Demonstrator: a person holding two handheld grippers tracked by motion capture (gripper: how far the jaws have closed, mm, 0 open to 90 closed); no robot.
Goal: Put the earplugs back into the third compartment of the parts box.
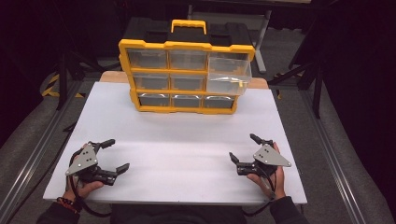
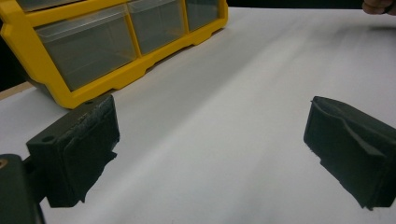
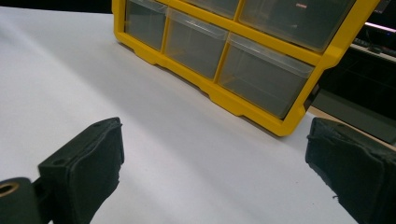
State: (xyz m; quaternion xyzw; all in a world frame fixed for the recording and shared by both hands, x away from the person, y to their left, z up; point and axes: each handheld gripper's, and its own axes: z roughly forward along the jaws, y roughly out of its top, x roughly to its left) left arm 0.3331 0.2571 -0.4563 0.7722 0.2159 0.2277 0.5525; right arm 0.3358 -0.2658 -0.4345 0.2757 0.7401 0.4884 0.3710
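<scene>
A yellow organizer (image 1: 186,77) is standing at the far middle of the white table (image 1: 177,158), its nine clear drawers facing the person. One drawer (image 1: 229,74), at the top right of the grid, is sticking well out of the frame while the other eight are sitting flush; that is likely the one in play, left pulled so something can go in or so it can be pushed home. I cannot tell whether it is holding anything.

The left gripper (image 1: 114,156) is resting low over the near left of the table, well apart from the organizer, with its fingers spread wide and nothing between them. The right gripper (image 1: 243,148) is mirroring it at the near right, its fingers likewise gaping and holding nothing. Both are angling inward and forward, so each is looking across bare table toward the bottom row: in the left gripper view the organizer's lower corner (image 2: 70,88) is sitting at the upper left, and in the right gripper view the bottom drawers (image 3: 196,42) are running across the top.

This reads as a ready pose: hands parked symmetrically, fingers already spread so either one can go straight to a drawer front. The right gripper is sitting on the same side as the protruding drawer, so it seems the better placed for it.
</scene>
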